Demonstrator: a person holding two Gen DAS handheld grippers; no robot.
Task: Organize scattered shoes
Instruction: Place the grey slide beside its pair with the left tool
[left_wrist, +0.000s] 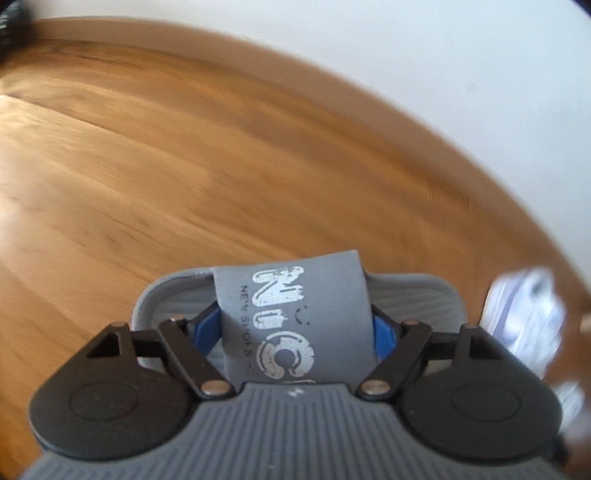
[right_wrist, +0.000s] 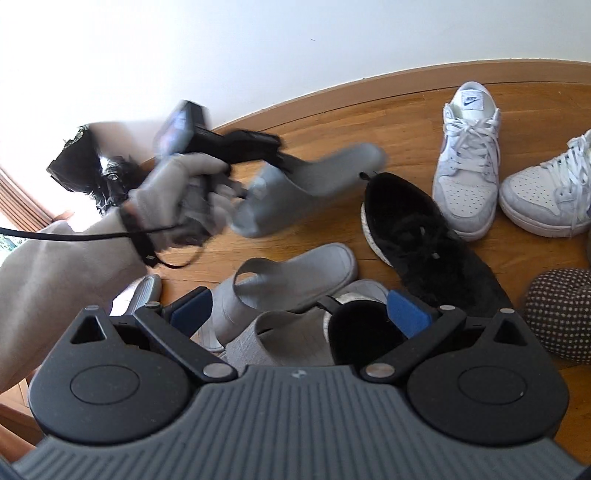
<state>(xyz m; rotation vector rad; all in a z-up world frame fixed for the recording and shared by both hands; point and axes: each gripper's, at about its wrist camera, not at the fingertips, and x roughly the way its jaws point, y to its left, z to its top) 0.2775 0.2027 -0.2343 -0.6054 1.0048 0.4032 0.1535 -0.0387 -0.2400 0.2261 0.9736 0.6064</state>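
Gripped across its strap by the left hand-held gripper (left_wrist: 297, 332), blue pads (left_wrist: 210, 325) pressing both sides, a grey slide sandal (left_wrist: 291, 306) hangs above the wooden floor (left_wrist: 184, 166). Right hand-held gripper (right_wrist: 299, 317) stands open over a grey slipper (right_wrist: 295, 280); at one o'clock lies a black sneaker (right_wrist: 424, 236), white sneakers (right_wrist: 469, 162) beyond.

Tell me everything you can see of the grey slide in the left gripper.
The grey slide looks like moulded rubber or foam, with a ribbed footbed and one broad strap bearing worn white lettering. The left gripper has its blue pads on either side of the strap. From the right wrist view the slide is lifted off the wooden floor, tilted and blurred.
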